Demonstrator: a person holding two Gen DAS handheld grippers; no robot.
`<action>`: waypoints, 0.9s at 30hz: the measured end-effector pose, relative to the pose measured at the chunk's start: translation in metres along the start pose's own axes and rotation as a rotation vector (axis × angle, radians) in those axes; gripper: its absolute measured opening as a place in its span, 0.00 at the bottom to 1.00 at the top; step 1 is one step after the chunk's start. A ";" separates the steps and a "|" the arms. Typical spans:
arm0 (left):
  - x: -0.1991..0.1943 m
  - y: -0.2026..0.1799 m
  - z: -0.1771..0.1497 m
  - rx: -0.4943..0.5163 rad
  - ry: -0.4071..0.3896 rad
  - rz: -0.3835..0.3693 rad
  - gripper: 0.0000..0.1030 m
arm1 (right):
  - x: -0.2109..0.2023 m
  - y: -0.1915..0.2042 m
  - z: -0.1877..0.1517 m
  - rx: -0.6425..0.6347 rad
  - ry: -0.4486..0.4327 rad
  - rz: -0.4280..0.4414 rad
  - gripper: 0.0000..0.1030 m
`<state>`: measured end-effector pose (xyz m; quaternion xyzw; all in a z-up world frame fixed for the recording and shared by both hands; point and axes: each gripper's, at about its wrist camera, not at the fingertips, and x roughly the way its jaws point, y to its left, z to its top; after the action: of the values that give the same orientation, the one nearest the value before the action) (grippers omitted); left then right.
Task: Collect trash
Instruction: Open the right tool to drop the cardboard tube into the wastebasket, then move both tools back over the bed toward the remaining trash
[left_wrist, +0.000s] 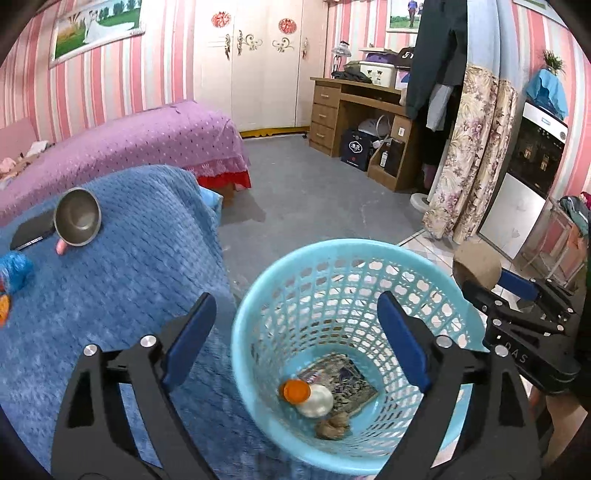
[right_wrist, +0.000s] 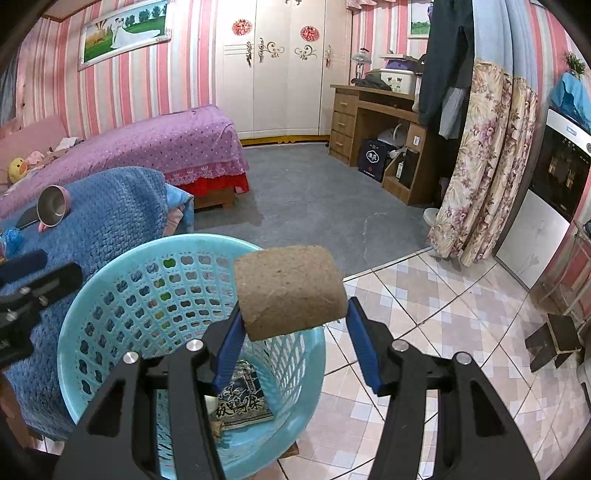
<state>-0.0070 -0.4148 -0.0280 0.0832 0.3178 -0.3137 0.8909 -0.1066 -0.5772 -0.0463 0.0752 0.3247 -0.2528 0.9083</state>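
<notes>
**Cardboard roll nearly at the basket**

Held in the right gripper (right_wrist: 293, 325): a brown cardboard roll (right_wrist: 290, 291), pinched end to end between the blue fingers (right_wrist: 231, 345), closed only as far as the roll's length allows. Poised at the basket (right_wrist: 92, 295) rim, over its right edge rather than its middle, not yet dropped.

Left gripper (left_wrist: 295, 332) spread wide and carrying nothing, hovering above the basket's mouth, one finger outside the rim over the blue blanket (left_wrist: 129, 266), the other over the inside.

Already lying on the basket's bottom: a printed snack wrapper (left_wrist: 347, 380), a small white bottle with an orange cap (left_wrist: 306, 397), and a brownish crumpled wad (left_wrist: 332, 430). So, by the look of it, well under way: three pieces in, a fourth about to follow.

Possibly left to collect: a crumpled blue bag (left_wrist: 14, 269) on the blanket left of the basket, plus something orange at the frame edge, too cut off to identify. Beyond the bag, a steel bowl (left_wrist: 77, 218) and a dark flat thing (left_wrist: 31, 232), probably not trash.
</notes>
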 end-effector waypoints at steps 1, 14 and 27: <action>-0.002 0.003 0.001 0.002 -0.003 0.005 0.86 | 0.000 0.001 -0.001 0.000 0.001 0.001 0.52; -0.023 0.066 0.001 -0.064 -0.027 0.077 0.93 | 0.010 0.029 -0.003 -0.012 0.016 0.010 0.54; -0.050 0.131 -0.004 -0.110 -0.030 0.128 0.94 | -0.003 0.055 0.006 0.022 -0.013 -0.016 0.95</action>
<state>0.0404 -0.2848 -0.0068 0.0494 0.3152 -0.2394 0.9170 -0.0774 -0.5302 -0.0412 0.0811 0.3168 -0.2643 0.9073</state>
